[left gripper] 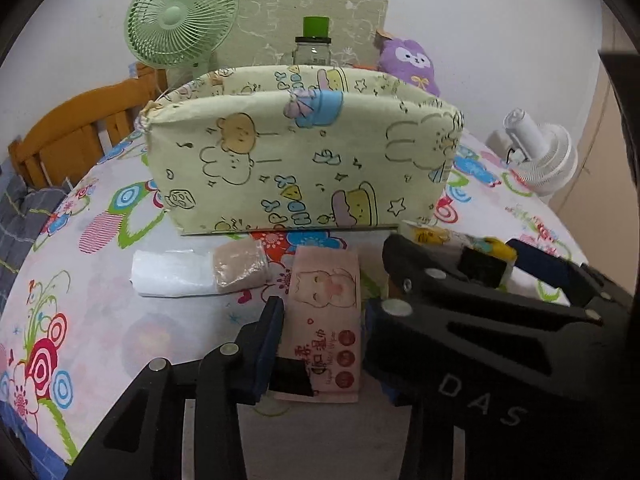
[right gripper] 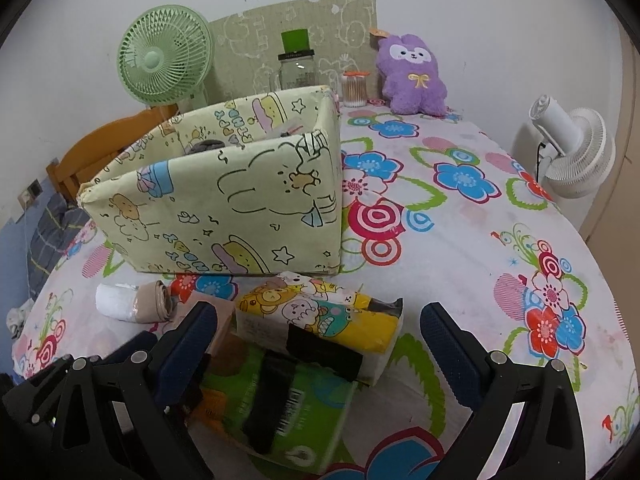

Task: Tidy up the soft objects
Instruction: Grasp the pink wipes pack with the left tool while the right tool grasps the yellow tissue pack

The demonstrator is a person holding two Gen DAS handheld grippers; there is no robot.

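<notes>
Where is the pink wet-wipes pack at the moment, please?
In the left wrist view the pink wet-wipes pack lies low centre between the left gripper's fingers, in front of the fabric box.

1. Both views are evenly and fairly brightly lit by soft indoor light; no lamp or window is seen.
2. Only faint, short shadows are cast under the fabric box point(left gripper: 304, 160) and the packs on the table point(right gripper: 500, 280).
3. A small glare is seen on the glass jar point(right gripper: 298, 70).
4. Strong fisheye bending is shown: the table edge is curved, and the corners are cut off by a black ring.
5. The near black parts of the hand-held gripper point(right gripper: 316, 336) are slightly soft; the middle is sharp.
</notes>
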